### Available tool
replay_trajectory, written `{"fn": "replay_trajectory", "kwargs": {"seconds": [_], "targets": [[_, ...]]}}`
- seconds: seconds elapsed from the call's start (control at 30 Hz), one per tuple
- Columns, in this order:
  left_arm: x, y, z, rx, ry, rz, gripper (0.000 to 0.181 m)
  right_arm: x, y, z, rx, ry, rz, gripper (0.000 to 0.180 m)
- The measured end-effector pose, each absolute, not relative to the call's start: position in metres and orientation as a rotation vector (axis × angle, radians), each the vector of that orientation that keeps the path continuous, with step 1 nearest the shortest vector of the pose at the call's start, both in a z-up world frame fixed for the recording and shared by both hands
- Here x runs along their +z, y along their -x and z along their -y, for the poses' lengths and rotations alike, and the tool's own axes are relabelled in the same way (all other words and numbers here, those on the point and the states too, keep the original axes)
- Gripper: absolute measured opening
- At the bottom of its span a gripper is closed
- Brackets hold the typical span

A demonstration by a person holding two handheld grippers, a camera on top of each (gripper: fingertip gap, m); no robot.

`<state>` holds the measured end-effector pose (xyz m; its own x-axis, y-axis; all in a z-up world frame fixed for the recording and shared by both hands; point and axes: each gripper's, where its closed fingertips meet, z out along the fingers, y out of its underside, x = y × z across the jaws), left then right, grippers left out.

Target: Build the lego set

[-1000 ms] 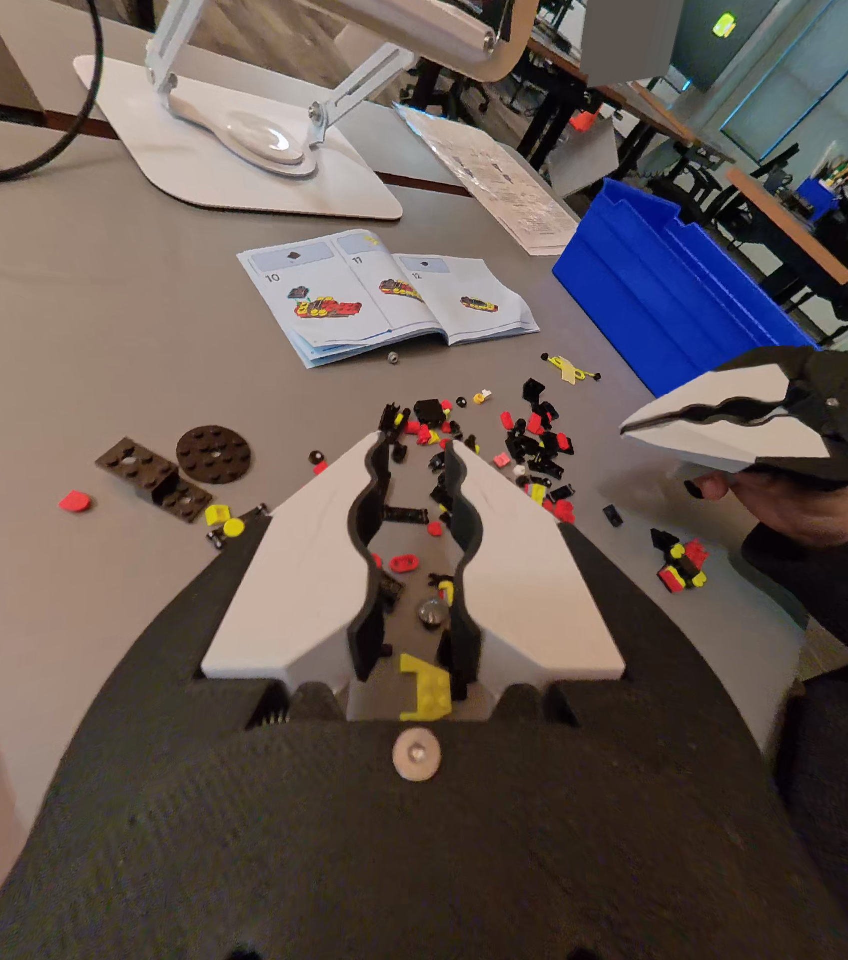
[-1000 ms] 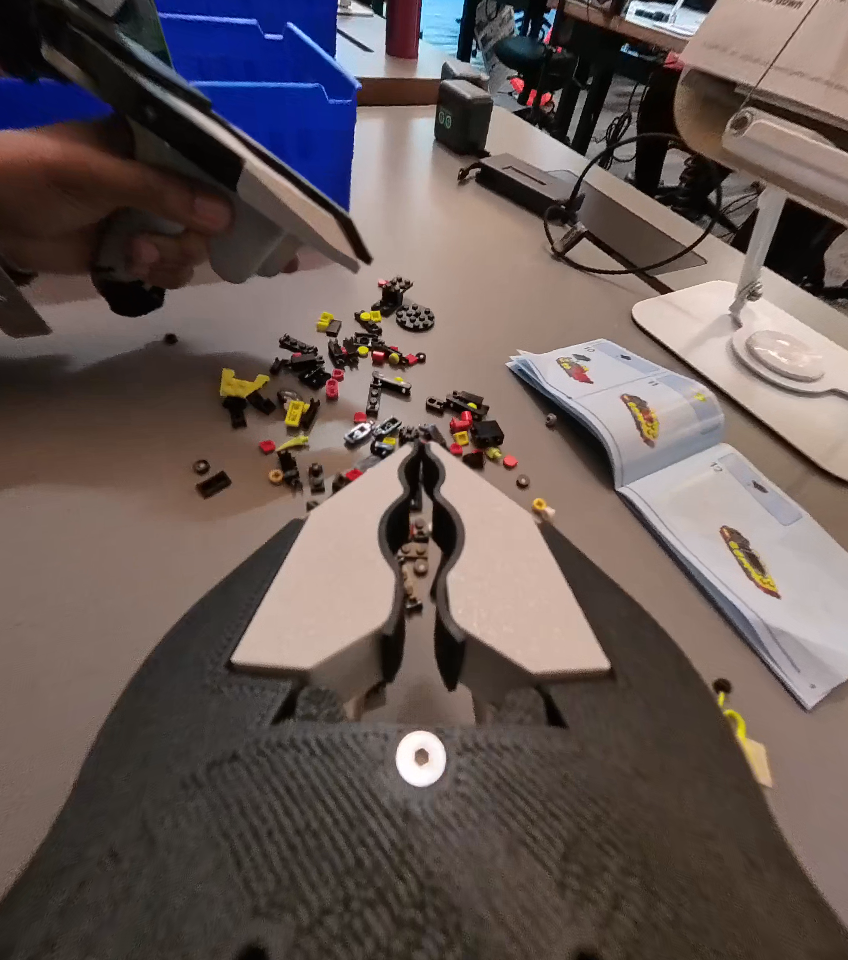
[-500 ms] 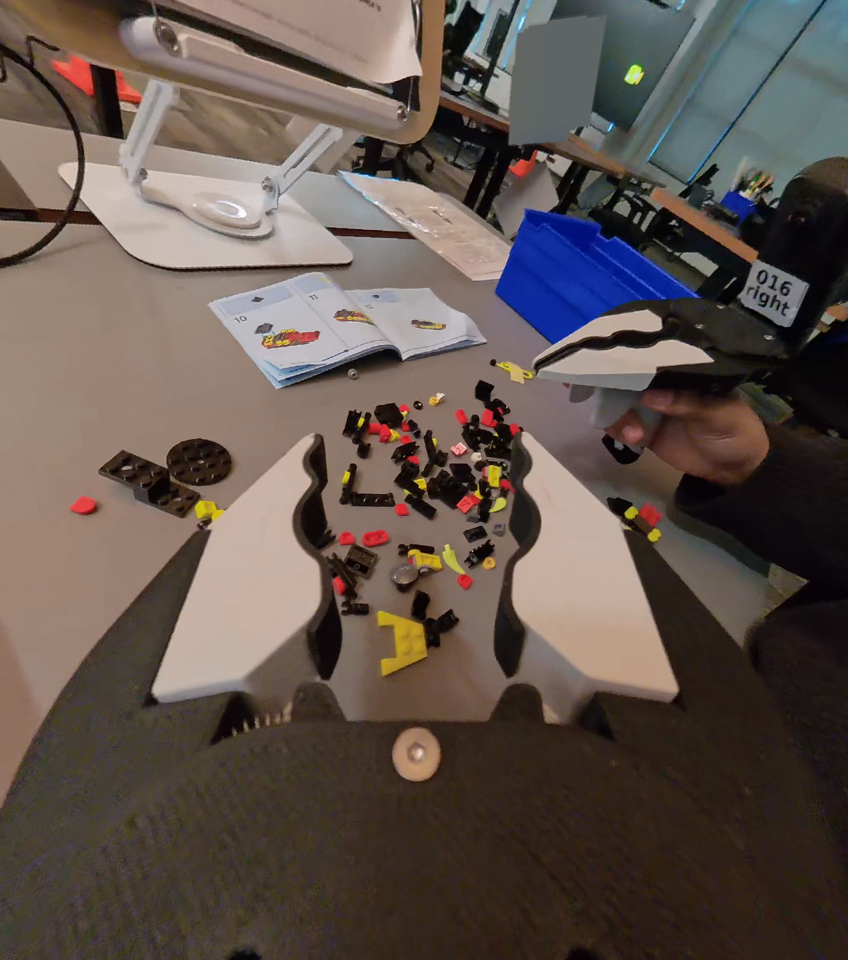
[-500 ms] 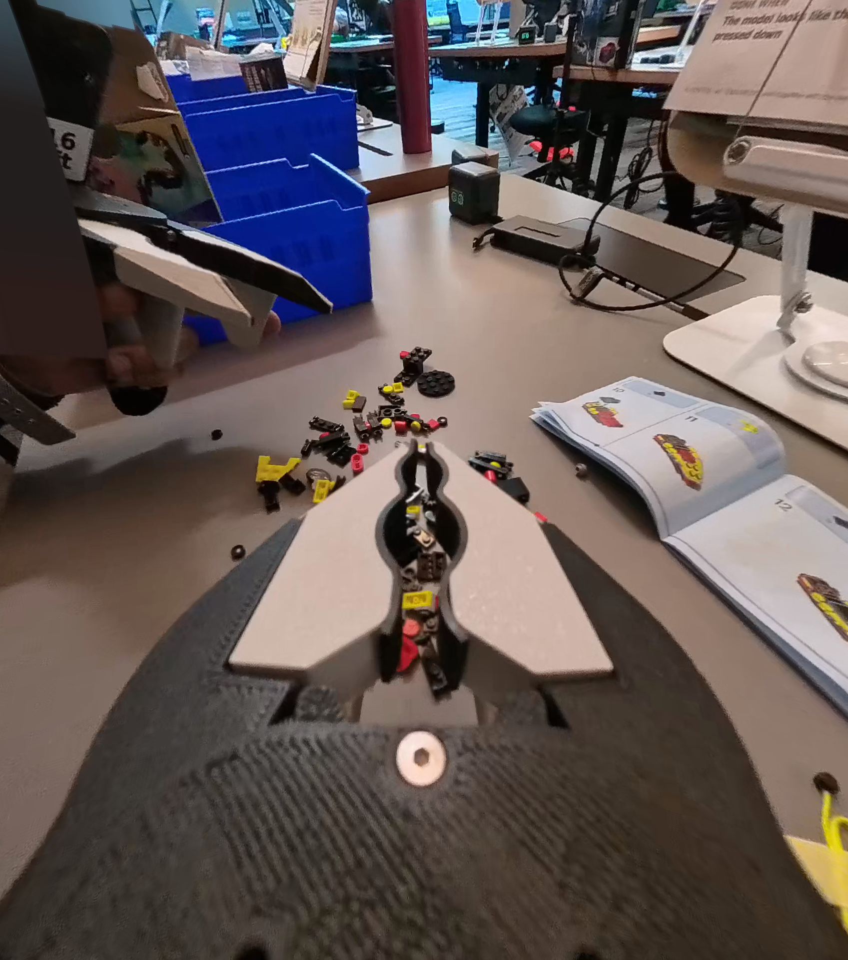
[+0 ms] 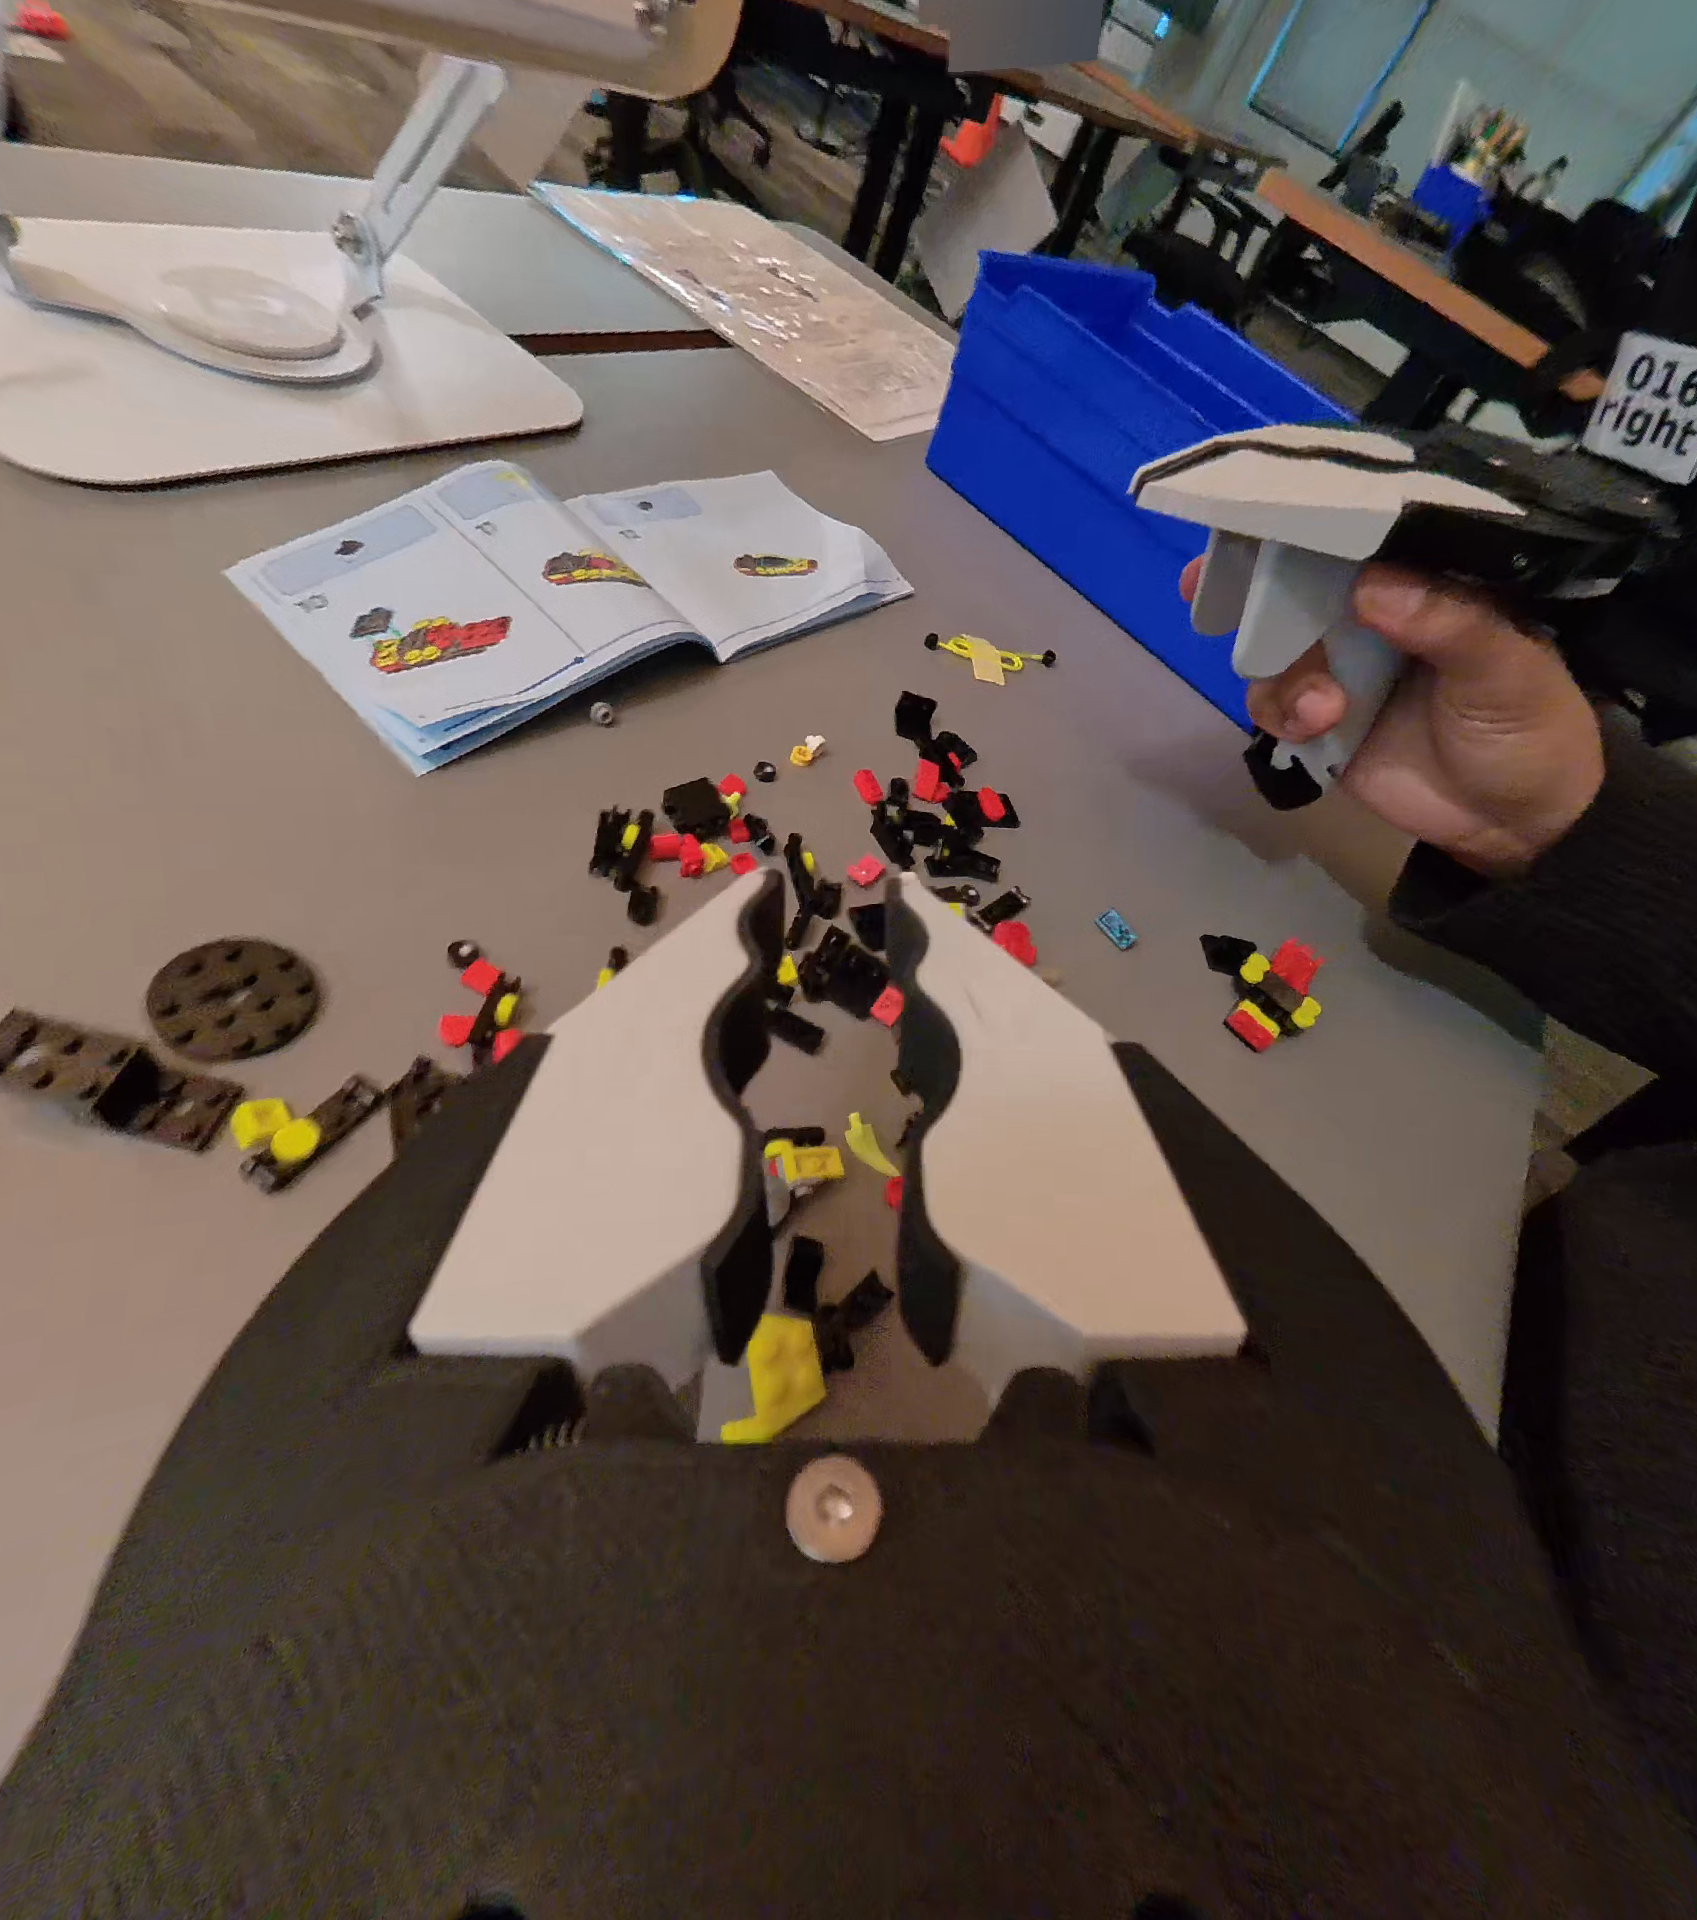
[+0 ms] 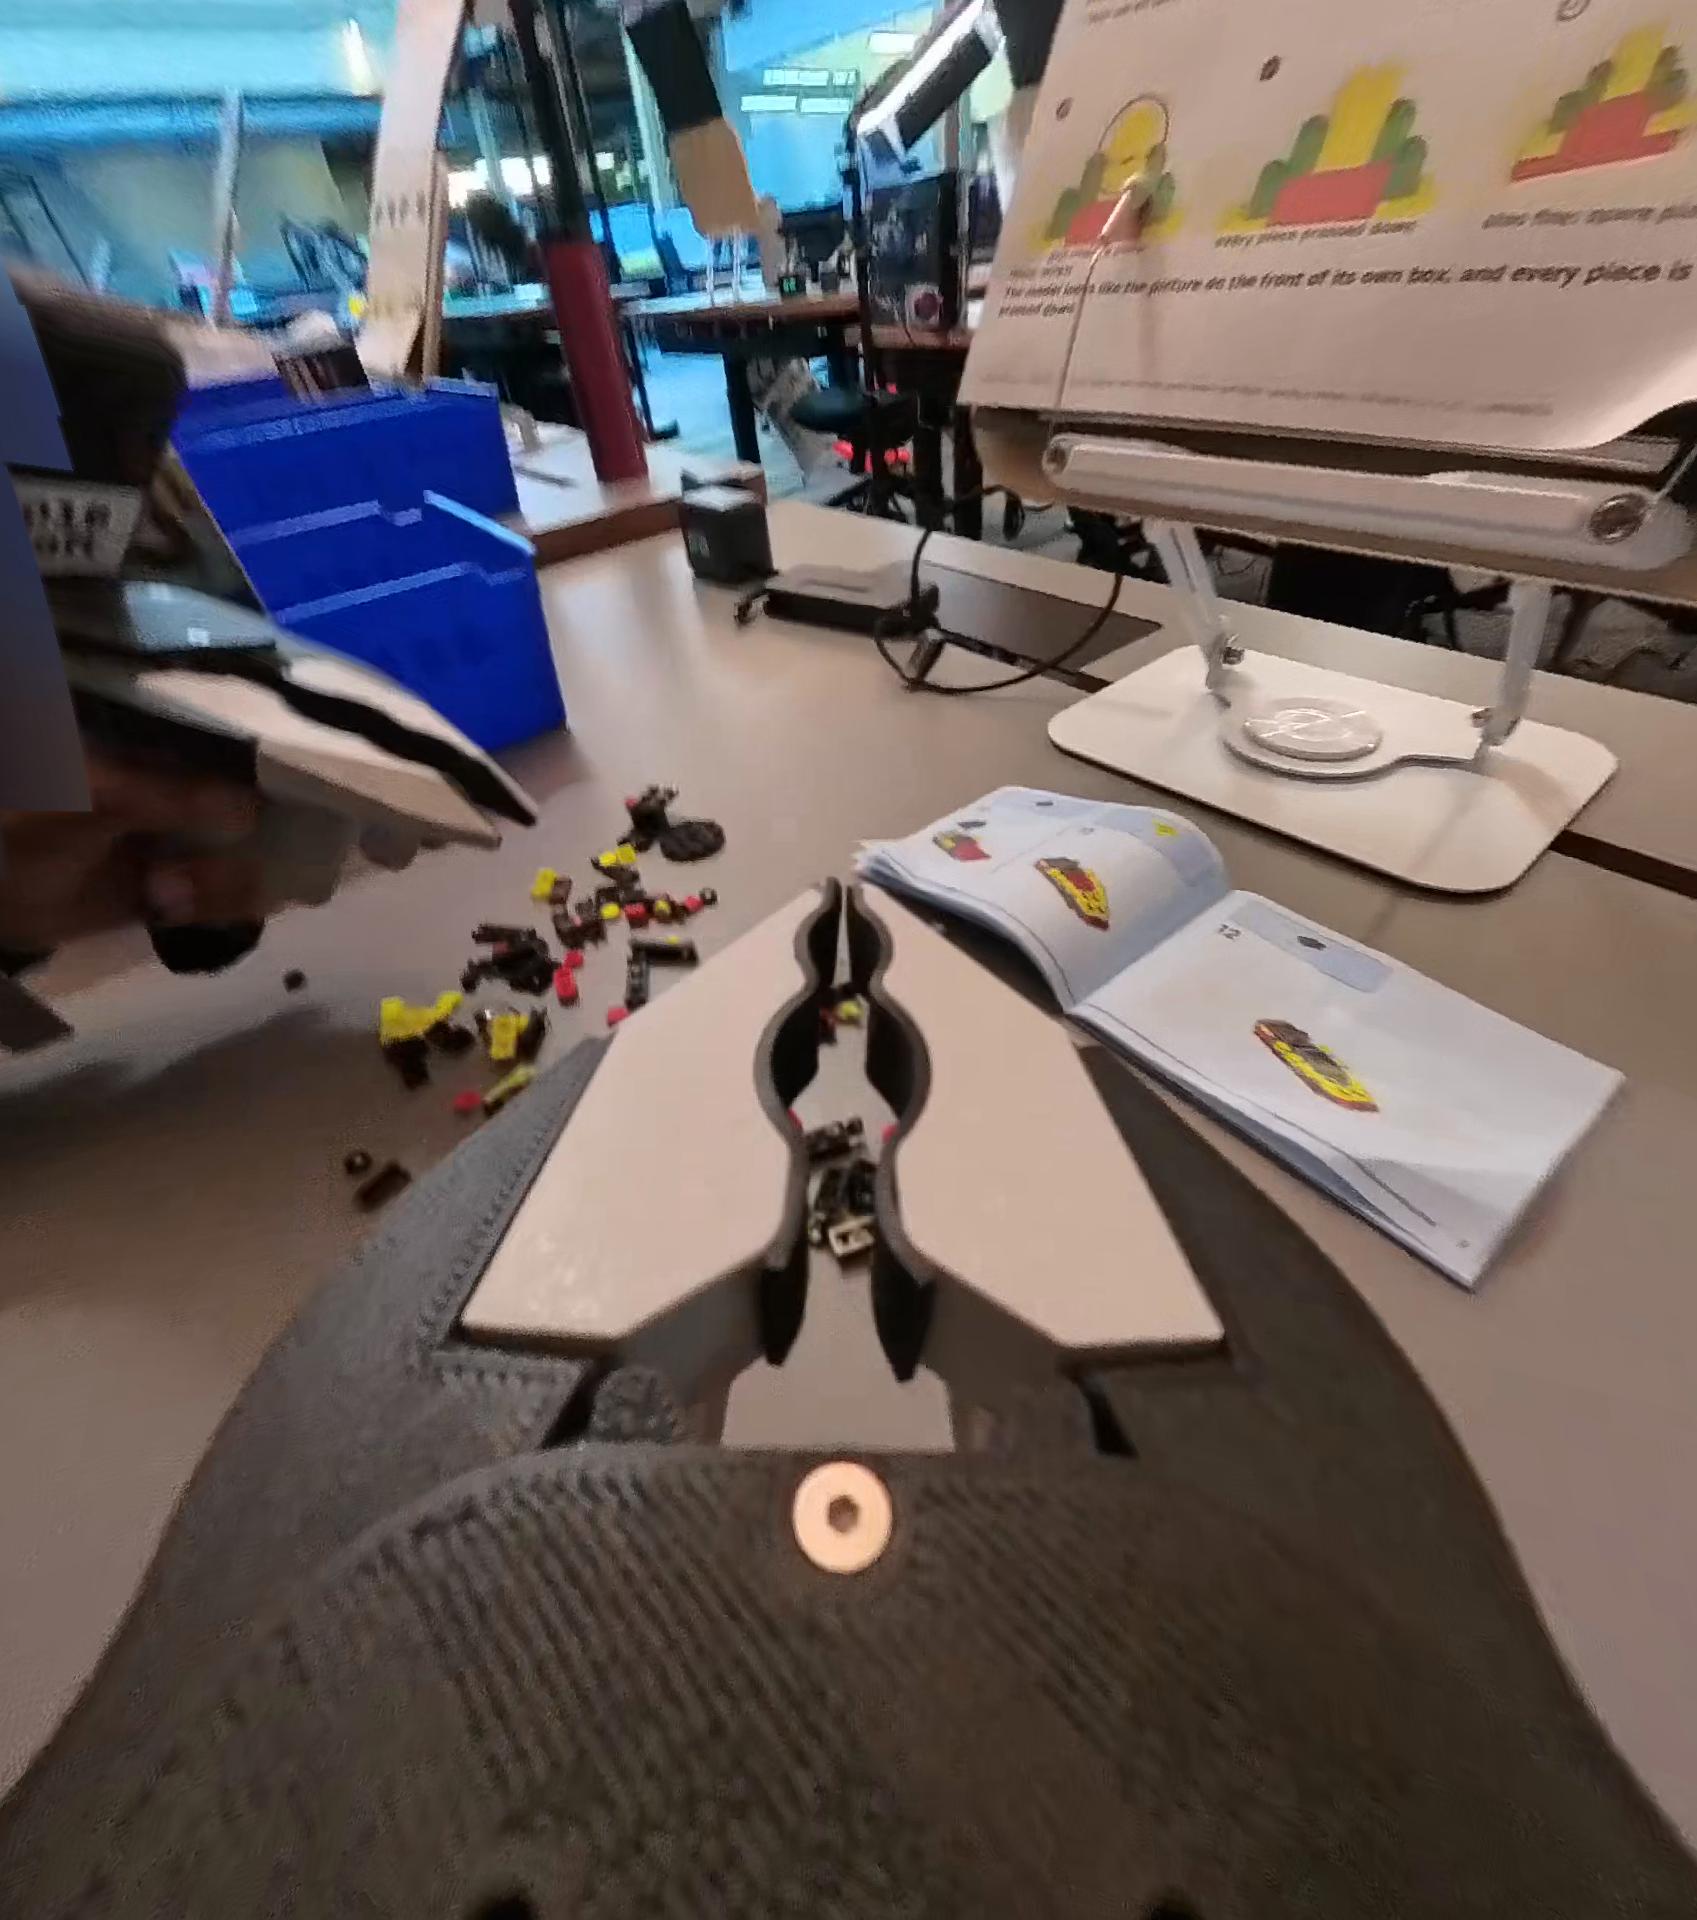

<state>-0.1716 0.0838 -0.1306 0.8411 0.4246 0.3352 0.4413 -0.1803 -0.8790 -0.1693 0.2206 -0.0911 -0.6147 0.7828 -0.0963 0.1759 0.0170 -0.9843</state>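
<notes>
Several loose black, red and yellow lego pieces [image 5: 875, 862] lie scattered on the grey table [image 5: 148, 790]. My left gripper [image 5: 836, 885] hovers over this pile, open by a narrow gap and empty. A yellow wedge piece [image 5: 782, 1371] lies on the table under its fingers. A small red, yellow and black assembly [image 5: 1270, 997] sits to the right. My right gripper [image 6: 844, 899] is shut and empty, held above the table and pointing at the pile [image 6: 563, 956]. It also shows in the left wrist view [image 5: 1239, 478], held by a hand.
An open instruction booklet [image 5: 563, 592] lies behind the pile. A black round plate [image 5: 231, 997] and a black bracket [image 5: 96, 1081] lie at the left. Blue bins [image 5: 1083, 416] stand at the right. A white stand base [image 5: 200, 353] is at the back, and a cable [image 6: 927, 644] beyond. The left gripper's tips are roughly 15 cm from the right gripper's.
My left gripper's jaws have narrowed from wide open to a small gap. My right gripper has stayed shut and tilted up, so its view now looks more level across the table.
</notes>
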Motion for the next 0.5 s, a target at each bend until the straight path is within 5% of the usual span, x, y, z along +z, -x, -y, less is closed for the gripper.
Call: {"fn": "replay_trajectory", "kwargs": {"seconds": [0.1,0.5], "targets": [[-0.128,0.168,-0.104,-0.049,1.818,0.578,0.003,-0.105,0.158,-0.217,1.469,0.885,1.913,0.000],[-0.142,0.170,-0.158,-0.129,1.927,0.476,0.007,-0.168,0.125,-0.223,1.180,0.859,2.231,0.026]]}}
